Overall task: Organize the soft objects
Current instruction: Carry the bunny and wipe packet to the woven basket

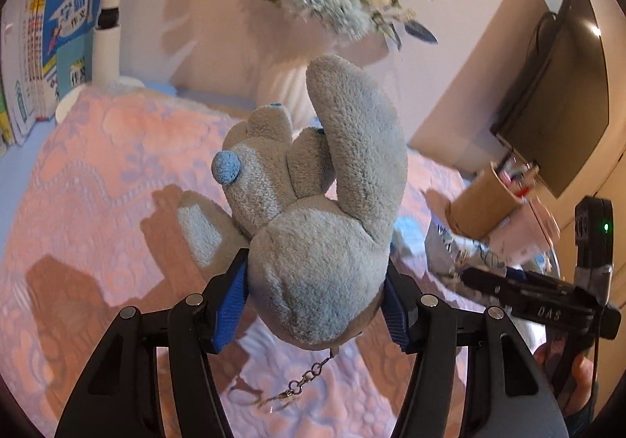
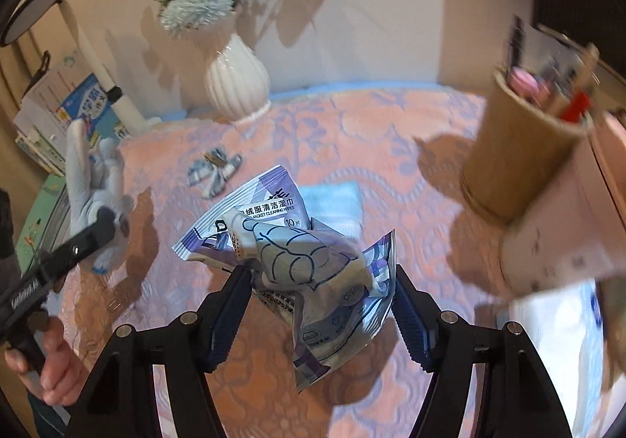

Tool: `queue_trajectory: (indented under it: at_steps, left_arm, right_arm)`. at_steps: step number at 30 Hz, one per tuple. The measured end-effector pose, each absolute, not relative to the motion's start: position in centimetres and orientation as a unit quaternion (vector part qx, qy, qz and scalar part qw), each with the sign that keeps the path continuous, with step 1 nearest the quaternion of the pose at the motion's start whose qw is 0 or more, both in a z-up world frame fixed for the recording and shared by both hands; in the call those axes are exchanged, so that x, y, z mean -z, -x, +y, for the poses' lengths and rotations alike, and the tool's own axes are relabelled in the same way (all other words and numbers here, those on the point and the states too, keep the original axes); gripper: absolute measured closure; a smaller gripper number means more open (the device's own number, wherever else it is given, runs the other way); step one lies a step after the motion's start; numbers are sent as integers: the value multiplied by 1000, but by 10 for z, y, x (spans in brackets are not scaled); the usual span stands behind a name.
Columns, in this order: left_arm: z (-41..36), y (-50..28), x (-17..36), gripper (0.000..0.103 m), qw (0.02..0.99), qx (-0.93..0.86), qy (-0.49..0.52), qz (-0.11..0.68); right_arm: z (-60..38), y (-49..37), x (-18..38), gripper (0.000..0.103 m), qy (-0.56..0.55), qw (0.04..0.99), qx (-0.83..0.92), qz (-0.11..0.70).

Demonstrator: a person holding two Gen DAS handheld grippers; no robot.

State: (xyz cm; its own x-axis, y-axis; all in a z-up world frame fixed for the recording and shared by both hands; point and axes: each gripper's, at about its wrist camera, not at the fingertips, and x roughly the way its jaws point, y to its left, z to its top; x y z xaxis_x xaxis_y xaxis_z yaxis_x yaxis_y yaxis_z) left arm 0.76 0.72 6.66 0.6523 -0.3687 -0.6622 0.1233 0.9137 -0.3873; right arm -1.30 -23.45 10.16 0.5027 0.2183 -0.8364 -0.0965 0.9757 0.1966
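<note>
My left gripper [image 1: 317, 281] is shut on a grey-blue plush toy [image 1: 313, 211] with a blue nose and a keychain clasp, held above the pink patterned cloth [image 1: 98, 172]. The toy and left gripper also show at the left of the right wrist view [image 2: 92, 187]. My right gripper [image 2: 321, 281] is shut on a crumpled purple-and-white wet wipes packet [image 2: 289, 254], held above the cloth. The packet and right gripper show at the right in the left wrist view [image 1: 461, 246].
A white vase [image 2: 236, 82] of flowers stands at the back. A brown cup [image 2: 516, 148] of pens is at the right. A light blue cloth [image 2: 332, 199] and small wrapped items [image 2: 213, 172] lie on the pink cloth. Books [image 1: 47, 46] stand at the left. A dark monitor [image 1: 563, 85] is at the right.
</note>
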Motion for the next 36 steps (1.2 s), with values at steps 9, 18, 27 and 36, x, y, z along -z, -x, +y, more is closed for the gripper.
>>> queue_trajectory:
  at_steps: [9, 18, 27, 36]
  left_arm:
    - [-70, 19, -87, 45, 888, 213, 99, 394]
    - [-181, 23, -115, 45, 867, 302, 40, 393]
    - [-270, 27, -143, 45, 849, 374, -5, 374]
    - [-367, 7, -175, 45, 830, 426, -30, 359]
  right_arm:
    - [-298, 76, -138, 34, -95, 892, -23, 441]
    - [-392, 130, -170, 34, -149, 905, 55, 395]
    - [-450, 152, -180, 35, -169, 909, 81, 372]
    - [-540, 147, -200, 35, -200, 912, 175, 314]
